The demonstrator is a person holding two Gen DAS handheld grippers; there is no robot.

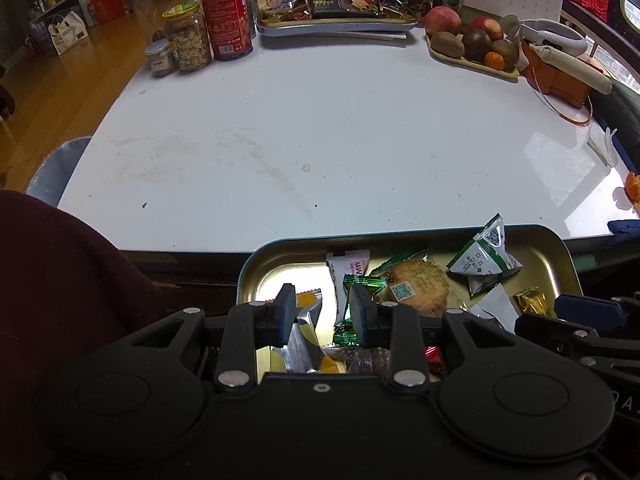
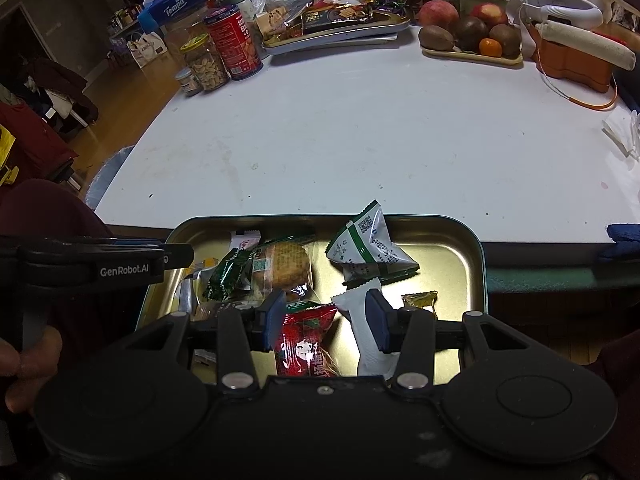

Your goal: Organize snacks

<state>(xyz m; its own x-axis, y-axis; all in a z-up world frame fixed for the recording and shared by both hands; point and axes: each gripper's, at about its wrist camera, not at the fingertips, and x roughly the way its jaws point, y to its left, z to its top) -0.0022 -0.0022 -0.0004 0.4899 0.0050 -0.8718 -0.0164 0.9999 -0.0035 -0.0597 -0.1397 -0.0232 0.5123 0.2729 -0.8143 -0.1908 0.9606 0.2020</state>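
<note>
A gold metal tray (image 2: 476,264) sits at the near edge of the white tabletop (image 2: 360,132), overhanging that edge toward the operator. It holds the loose wrapped snacks.

Tray contents:
- A green-and-white pouch (image 2: 370,246) stands tilted against the tray's far rim, right of centre.
- A round biscuit in clear wrap (image 2: 282,266) lies left of the pouch, with a dark green wrapper (image 2: 224,276) touching its left side.
- A red strawberry-print packet (image 2: 306,340) lies near the tray's near edge.
- A long white sachet (image 2: 364,336) lies just right of the red packet.
- A small gold-wrapped sweet (image 2: 420,304) lies near the tray's right wall.

Left tongs (image 1: 322,314): released, pads apart, hovering over the tray's left portion above a silver-and-yellow sachet (image 1: 304,340). Nothing is grasped.

Right tongs (image 2: 326,322): released, pads apart, positioned over the red packet and the white sachet. Contact with either item cannot be determined.

At the tabletop's far edge stand a second tray of snacks (image 1: 336,20), a red tin (image 1: 226,16), a jar of nuts (image 1: 188,40) and a plate of fruit (image 1: 472,60).
</note>
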